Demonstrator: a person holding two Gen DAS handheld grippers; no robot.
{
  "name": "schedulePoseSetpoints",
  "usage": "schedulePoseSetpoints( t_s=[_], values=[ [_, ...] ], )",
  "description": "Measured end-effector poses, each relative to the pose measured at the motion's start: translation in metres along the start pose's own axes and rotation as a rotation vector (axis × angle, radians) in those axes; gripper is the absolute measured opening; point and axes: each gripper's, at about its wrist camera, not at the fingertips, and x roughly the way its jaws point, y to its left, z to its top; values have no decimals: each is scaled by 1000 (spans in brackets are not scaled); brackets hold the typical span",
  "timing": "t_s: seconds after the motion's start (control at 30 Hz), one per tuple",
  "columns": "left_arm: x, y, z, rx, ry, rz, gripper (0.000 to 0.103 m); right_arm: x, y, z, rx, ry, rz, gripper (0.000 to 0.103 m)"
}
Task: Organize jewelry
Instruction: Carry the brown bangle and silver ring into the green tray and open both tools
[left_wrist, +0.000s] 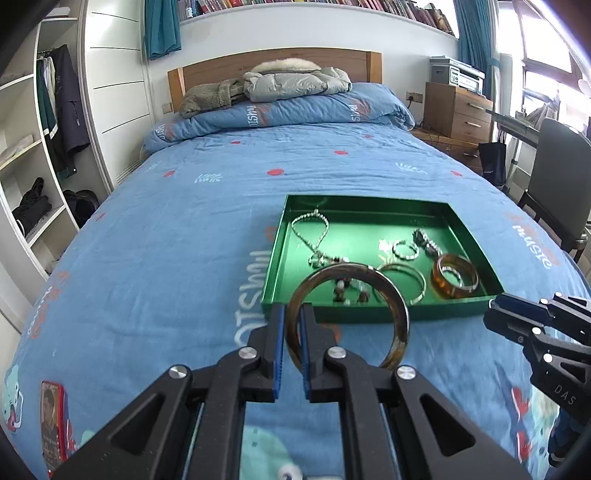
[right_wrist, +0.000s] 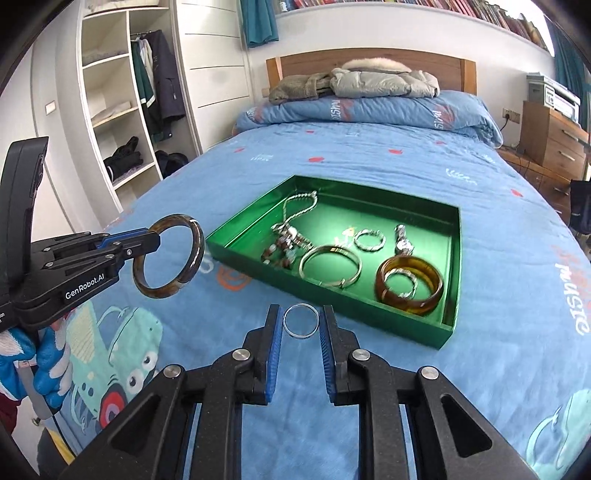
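left gripper (left_wrist: 291, 325): clamped on the rim of the dark bangle (left_wrist: 349, 314), held up off the bed, just short of the tray's near edge. From the right wrist view the bangle (right_wrist: 168, 256) hangs upright off the fingertips, left of the tray, not touching it.
right gripper (right_wrist: 300, 325): jaws spread, straddling the thin silver ring (right_wrist: 300, 320). Pads (right_wrist: 275, 339) sit just beside the ring on both sides; contact can't be confirmed, so not a firm grasp.
silver ring: lying on the blue bedspread (right_wrist: 369, 369), just in front of the tray's near wall, outside the tray.
tray (right_wrist: 332, 295): green, shallow, flat on the bed.
tray contents: amber bangle (right_wrist: 409, 286) in the near right corner with a small silver ring inside it; thin silver bangle (right_wrist: 330, 266) beside it; small twisted ring (right_wrist: 369, 240) behind; silver chain necklace (right_wrist: 299, 206) and beaded bracelet (right_wrist: 280, 251) on the left side.
hand: blue-and-white glove (right_wrist: 48, 369) gripping the left tool's handle.
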Motion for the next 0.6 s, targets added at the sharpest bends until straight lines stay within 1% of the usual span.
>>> schedulePoseSetpoints(
  t_s=[0.2, 0.37, 0.5, 0.6],
  values=[
    [40, -12, 37, -11, 7, -9, 7, 24, -28, 37, 10, -2, -32, 20],
    [81, -17, 65, -33, 36, -5, 7, 62, -52, 70, 17, 29, -57, 20],
    [116, -20, 81, -35, 72, 21, 7, 88, -65, 88, 34, 43, -56, 20],
    [142, -24, 85, -25, 106, 49, 7, 110, -72, 98, 43, 64, -55, 20]
  ],
)
